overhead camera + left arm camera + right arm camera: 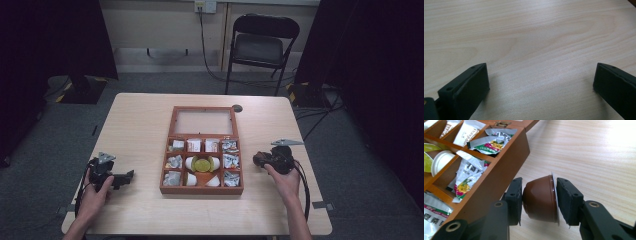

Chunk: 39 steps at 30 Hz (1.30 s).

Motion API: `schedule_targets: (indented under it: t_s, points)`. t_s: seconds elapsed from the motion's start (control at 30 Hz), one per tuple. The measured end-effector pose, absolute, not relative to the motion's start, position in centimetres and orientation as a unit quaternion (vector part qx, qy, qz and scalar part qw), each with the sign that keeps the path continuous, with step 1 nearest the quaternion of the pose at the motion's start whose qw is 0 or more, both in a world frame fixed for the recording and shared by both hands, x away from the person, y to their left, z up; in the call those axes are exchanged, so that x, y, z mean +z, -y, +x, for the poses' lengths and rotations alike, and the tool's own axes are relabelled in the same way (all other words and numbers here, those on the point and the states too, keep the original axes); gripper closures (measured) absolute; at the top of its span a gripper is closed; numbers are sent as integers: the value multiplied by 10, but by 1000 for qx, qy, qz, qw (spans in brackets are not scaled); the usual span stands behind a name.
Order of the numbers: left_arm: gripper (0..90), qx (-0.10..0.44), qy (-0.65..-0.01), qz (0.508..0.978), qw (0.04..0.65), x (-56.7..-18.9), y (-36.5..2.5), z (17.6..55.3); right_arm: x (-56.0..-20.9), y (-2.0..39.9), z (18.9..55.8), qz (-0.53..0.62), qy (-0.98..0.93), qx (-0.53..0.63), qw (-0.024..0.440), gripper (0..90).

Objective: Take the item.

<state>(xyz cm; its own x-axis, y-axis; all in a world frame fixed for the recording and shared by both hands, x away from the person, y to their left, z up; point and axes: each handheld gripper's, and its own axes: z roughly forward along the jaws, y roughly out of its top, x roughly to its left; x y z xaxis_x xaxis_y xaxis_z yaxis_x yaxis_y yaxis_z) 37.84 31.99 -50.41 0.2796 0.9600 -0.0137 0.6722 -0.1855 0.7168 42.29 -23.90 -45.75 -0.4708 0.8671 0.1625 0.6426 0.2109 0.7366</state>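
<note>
Right tool (pixel 539 200) is clamped on a brown capsule (pixel 540 198) just beside the wooden box (pixel 202 190) on the bench (pixel 140 125); its compartments hold sachets (pixel 471 173), white cups (pixel 440 161) and a yellow-lidded pod (pixel 202 163); left tool (pixel 541 85) stands apart over bare wood.

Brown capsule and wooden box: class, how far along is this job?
Done: the wooden box lies open, its compartments holding sachets and white cups. In hand: the right gripper clamps a brown capsule just outside the box's wall. Left: the capsule is in no compartment yet; the left gripper rests open over bare table.
</note>
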Motion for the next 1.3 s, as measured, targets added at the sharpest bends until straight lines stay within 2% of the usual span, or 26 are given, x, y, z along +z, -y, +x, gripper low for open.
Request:
schedule_targets:
  t_s: [0.3, 0.77, 0.8, 1.23, 1.3]
  points:
    - [0, 228, -555, 735, 315, -504, -320, 378, -465, 236, 426, 494, -770, 375, 149, 566]
    - [0, 228, -555, 735, 315, -504, -320, 378, -465, 237, 425, 493, -760, 397, 146, 454]
    - [0, 228, -555, 735, 315, -504, -320, 378, -464, 237, 425, 494, -760, 394, 149, 425]
    - [0, 228, -555, 735, 315, -504, -320, 378, -457, 240, 422, 493, -750, 418, 141, 394]
    - [0, 228, -555, 735, 315, -504, -320, 378, -454, 242, 419, 498, -738, 436, 128, 383]
